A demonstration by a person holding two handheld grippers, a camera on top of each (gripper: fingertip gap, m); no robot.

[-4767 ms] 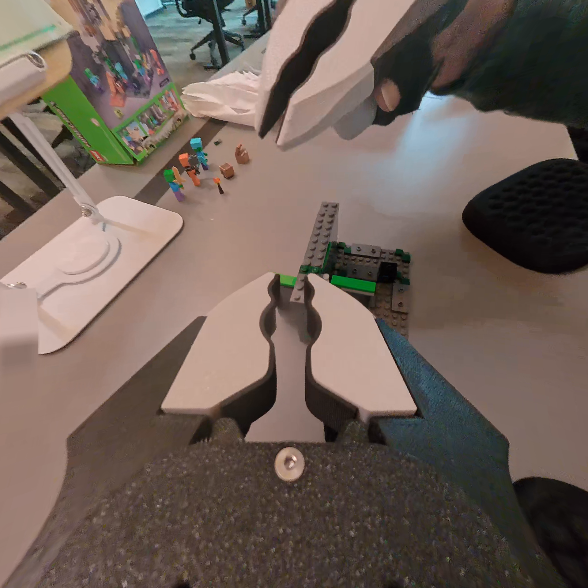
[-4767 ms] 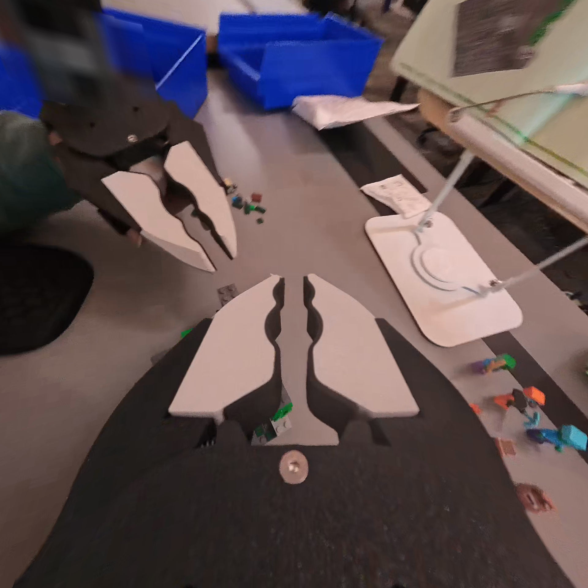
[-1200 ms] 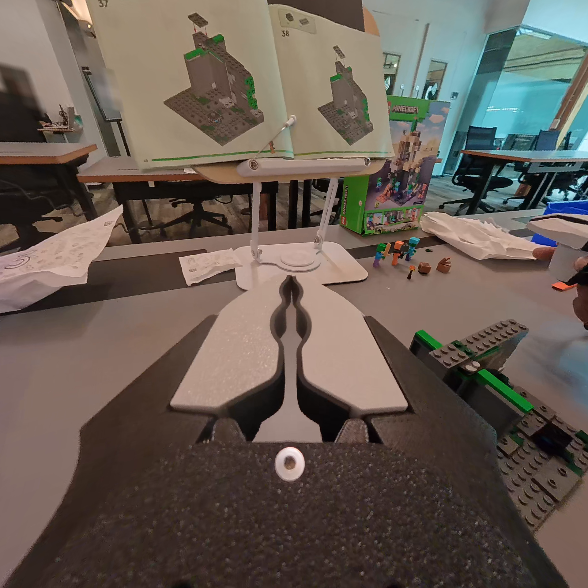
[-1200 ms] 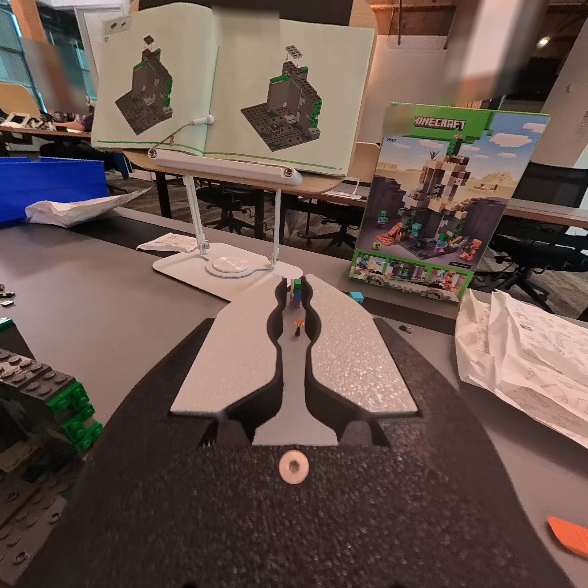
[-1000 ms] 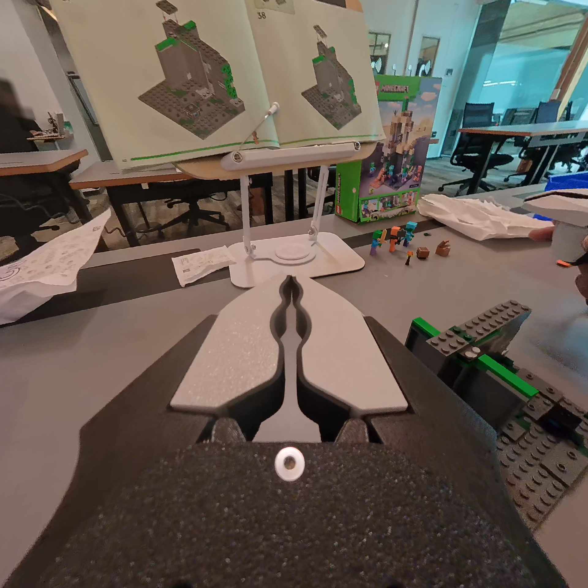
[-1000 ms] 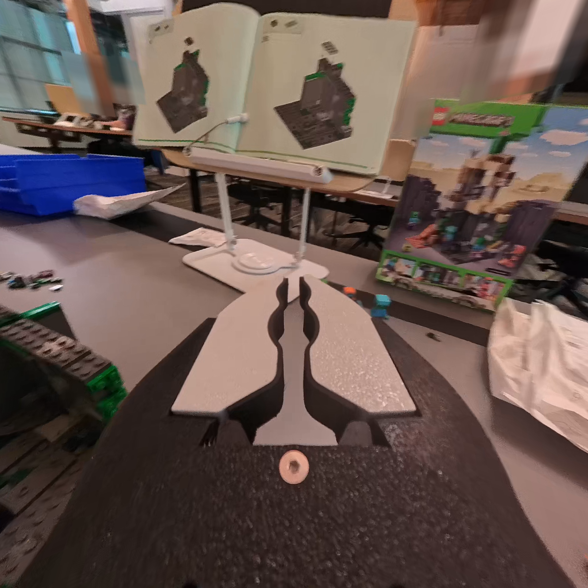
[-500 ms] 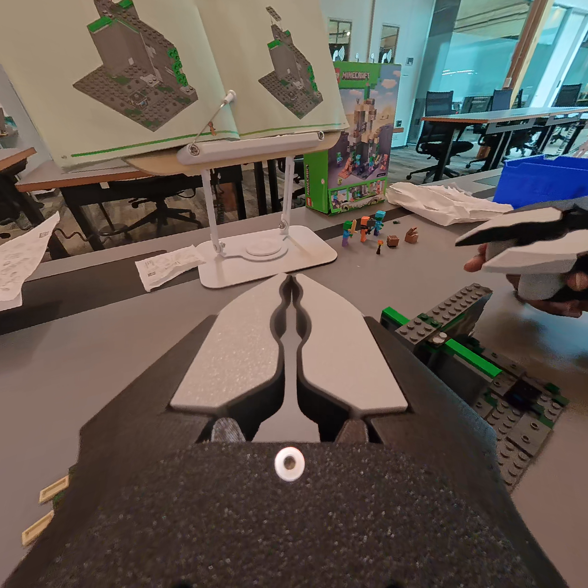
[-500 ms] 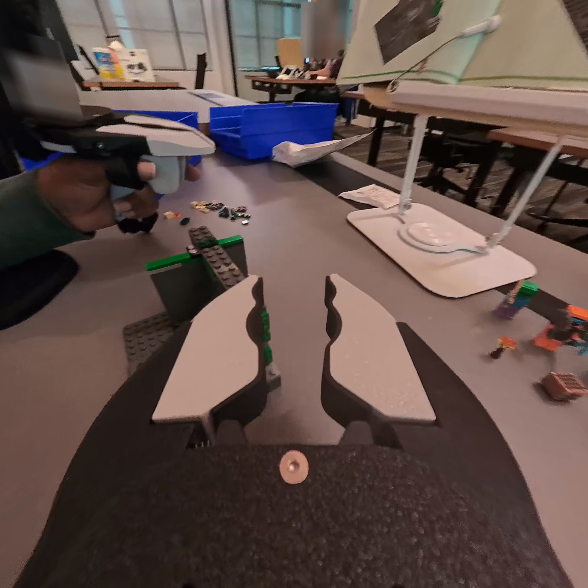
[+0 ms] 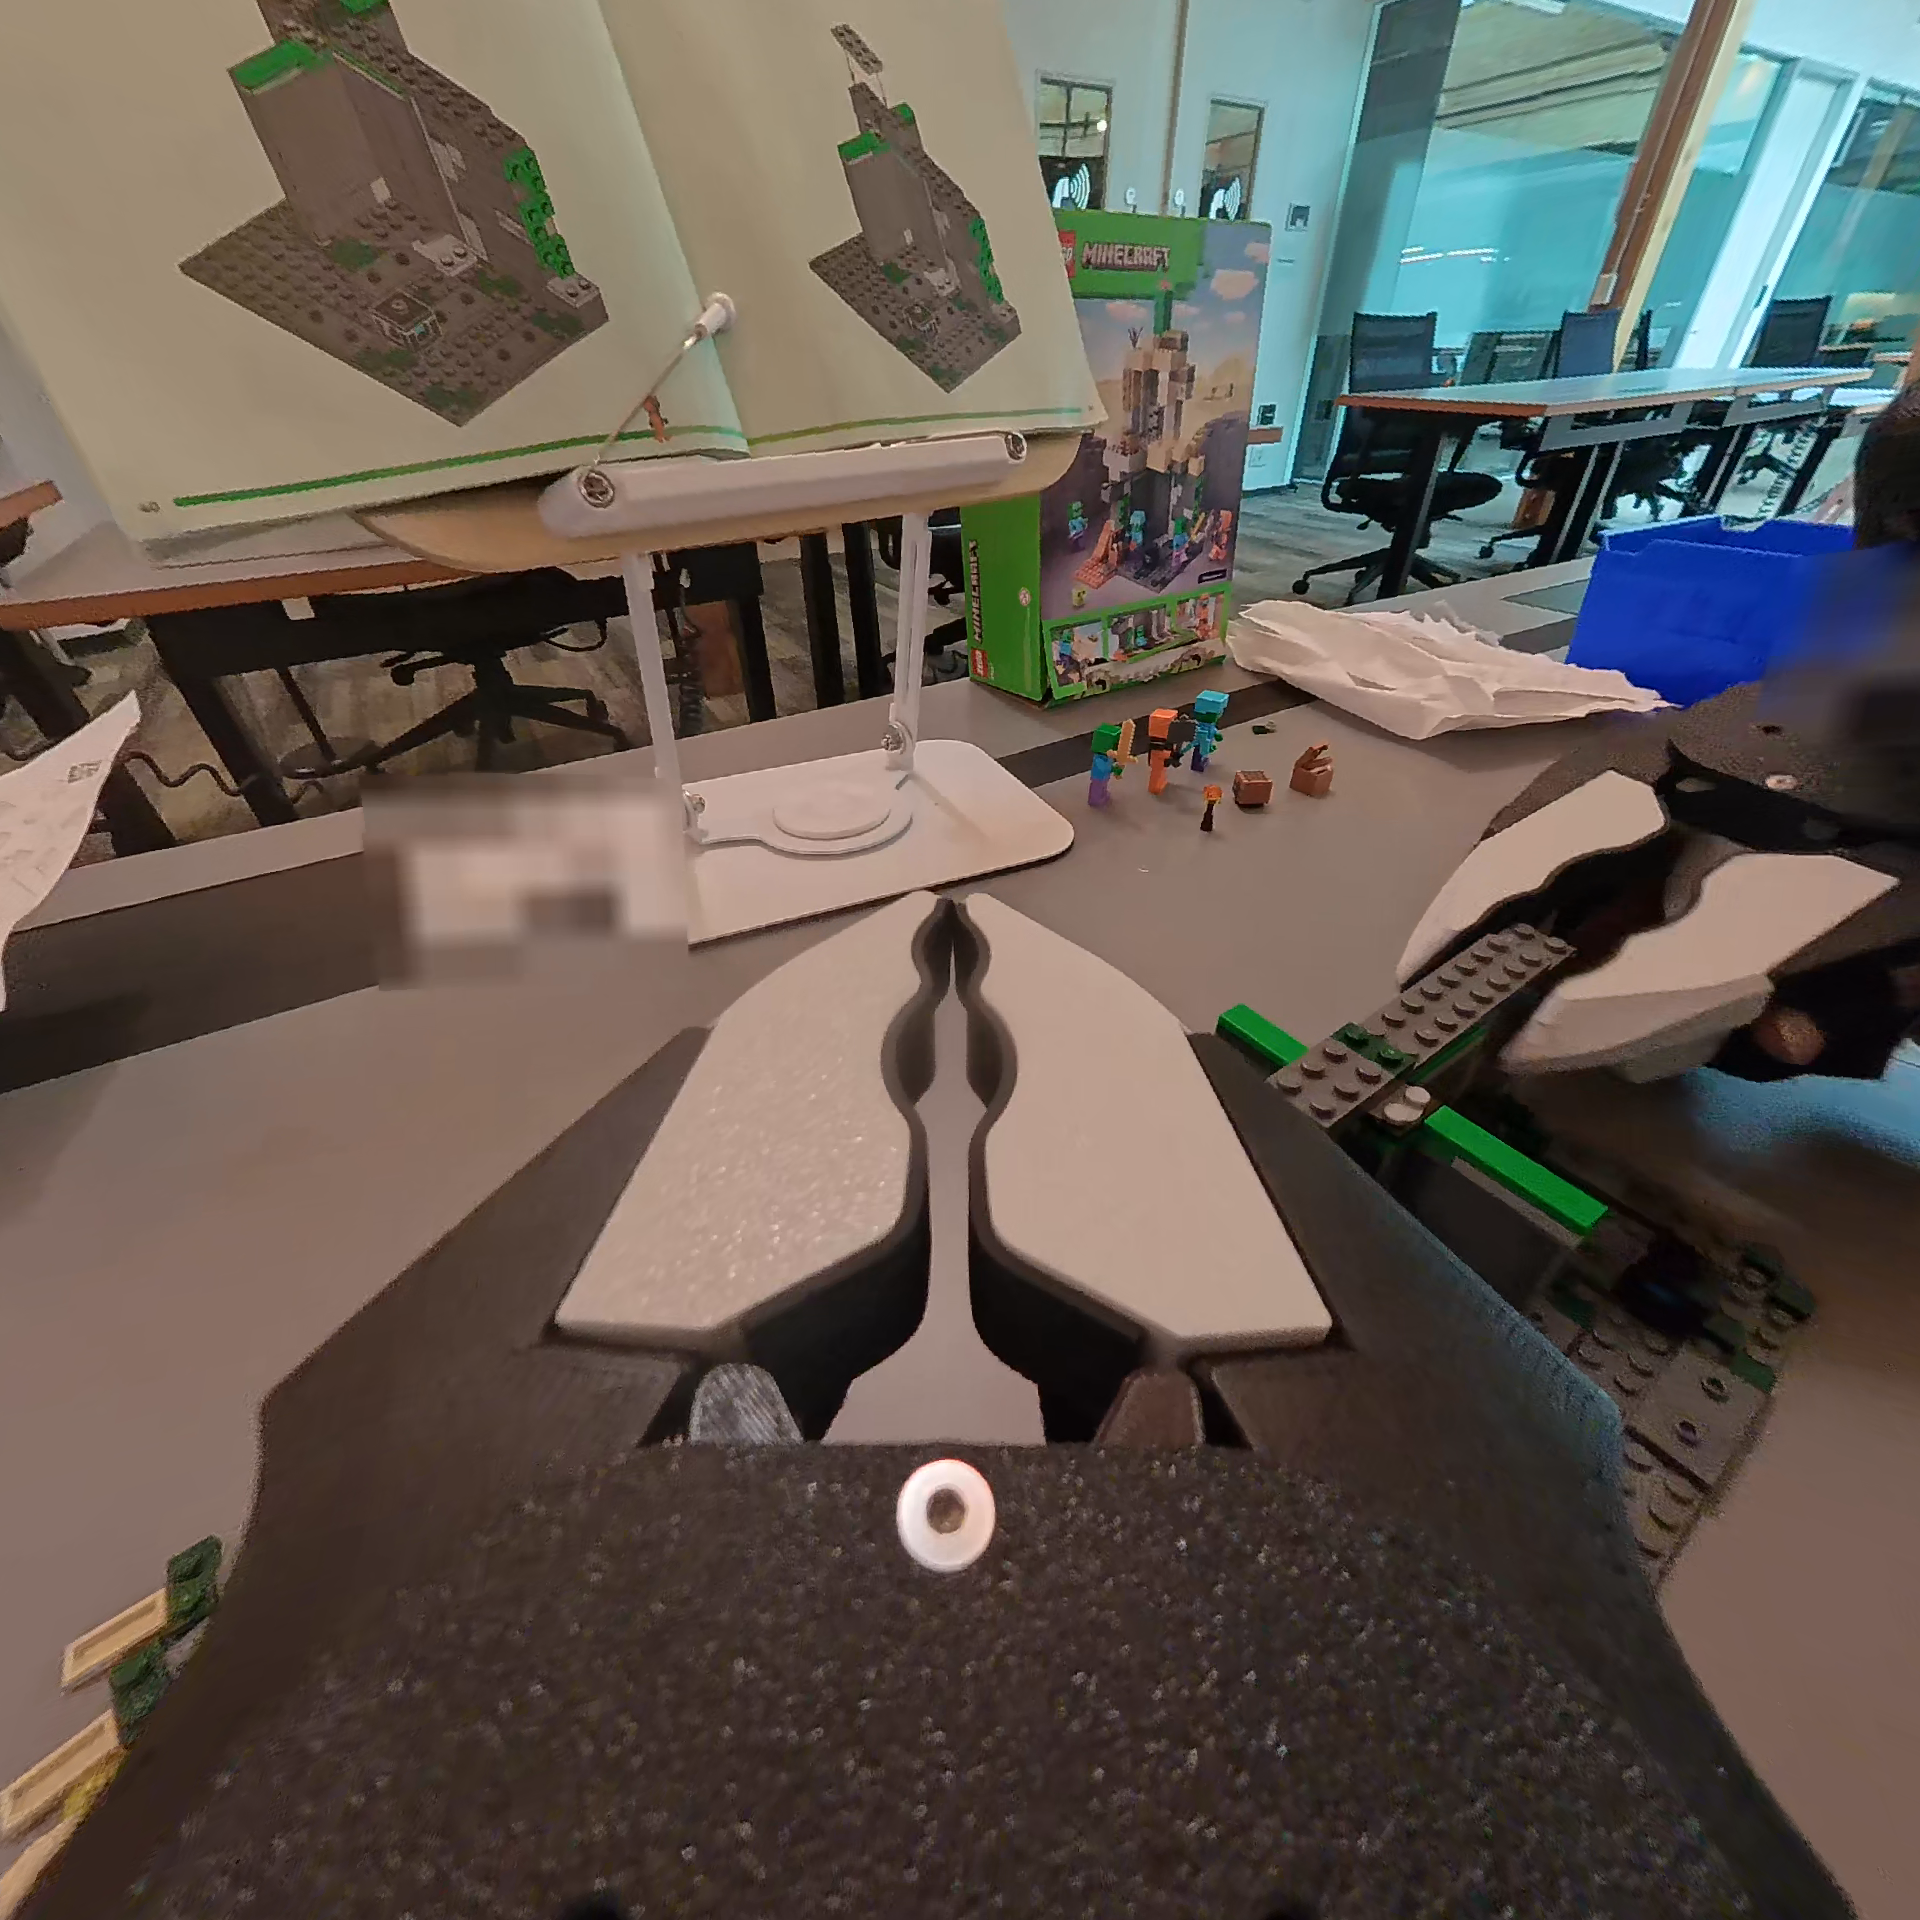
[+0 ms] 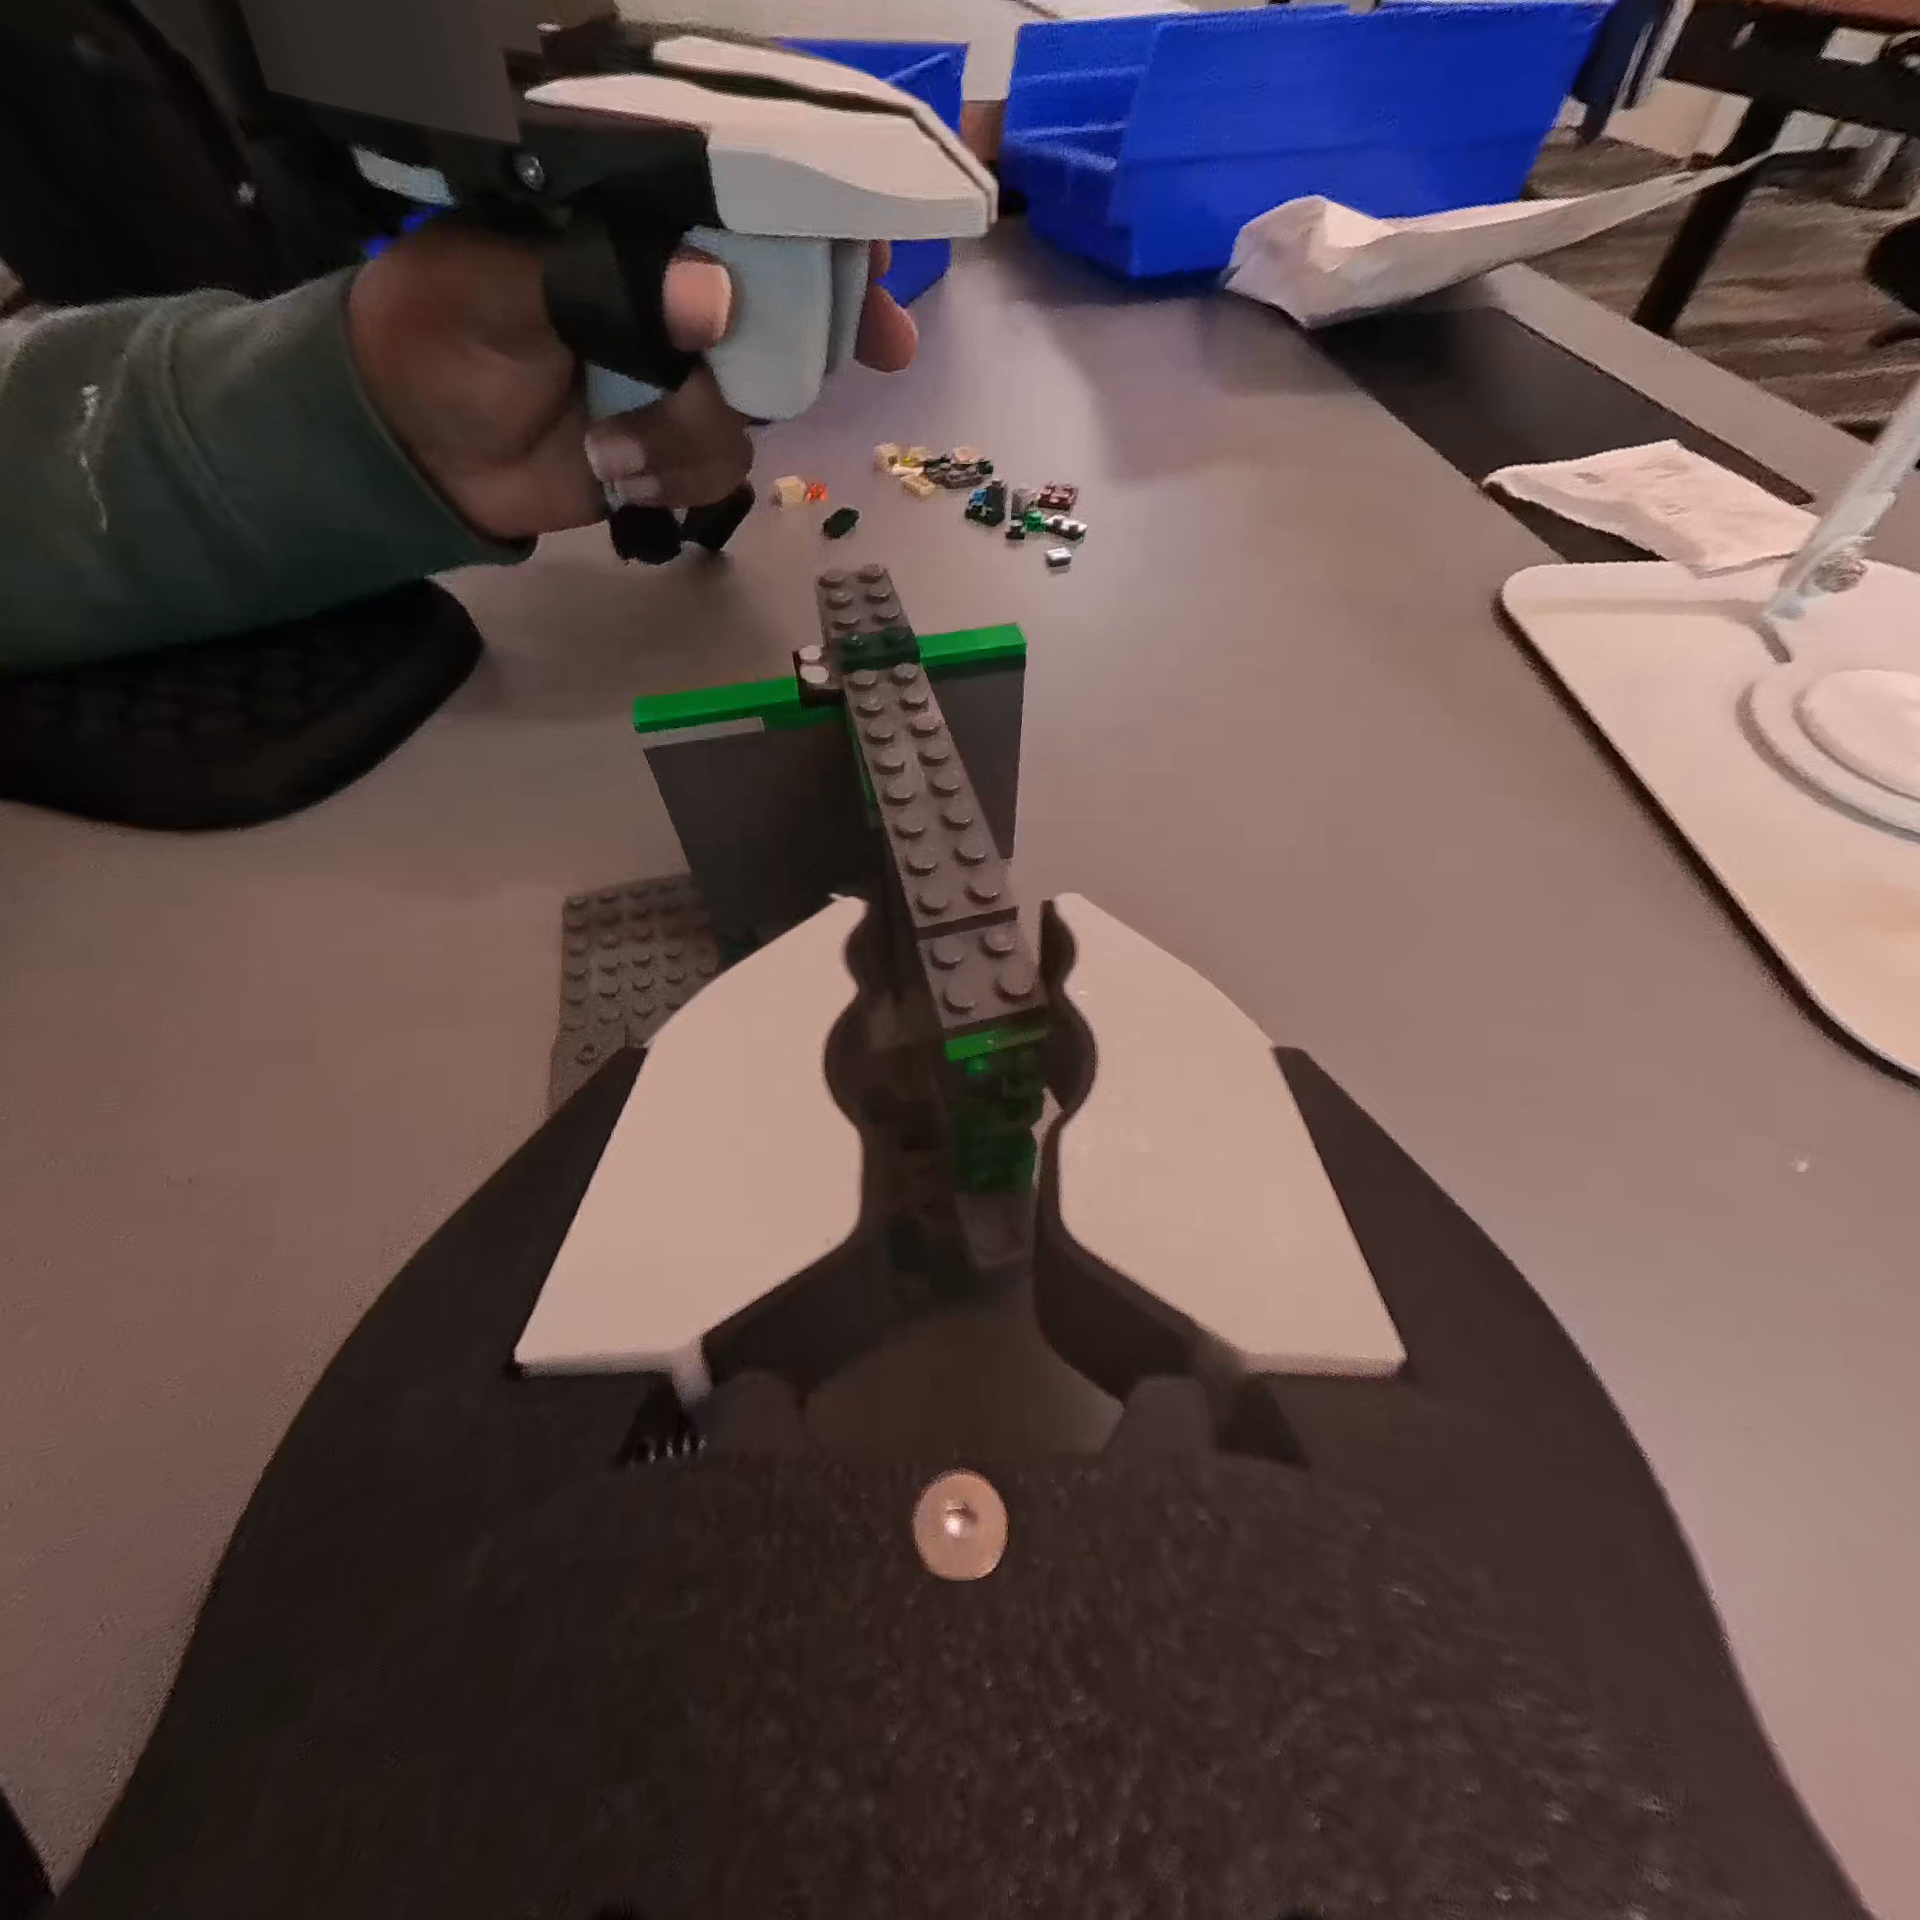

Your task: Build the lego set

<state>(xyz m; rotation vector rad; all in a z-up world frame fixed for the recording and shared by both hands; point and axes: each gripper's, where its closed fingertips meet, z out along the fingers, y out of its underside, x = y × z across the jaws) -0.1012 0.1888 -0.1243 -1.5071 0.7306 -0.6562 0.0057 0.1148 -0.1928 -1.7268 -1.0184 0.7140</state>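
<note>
The lego build is a dark grey wall with green edging on a dark grey studded baseplate, with a long dark grey plate along its top. My right gripper is open, its jaws on either side of the near end of that top plate. In the left wrist view the build stands at the right, with the right gripper around its plate. My left gripper is shut and empty over the bare table, left of the build. It also shows in the right wrist view, held in a hand.
Instruction booklet on a white stand. Lego box, minifigures and a white paper bag behind. Loose small pieces lie beyond the build. Blue bins at the table's far side. One gripper's finger ends stand about 15 centimeters off the other's.
My right gripper swung from facing the booklet to the build, opened, and moved forward over the top plate. My left gripper stayed shut and drifted a little.
</note>
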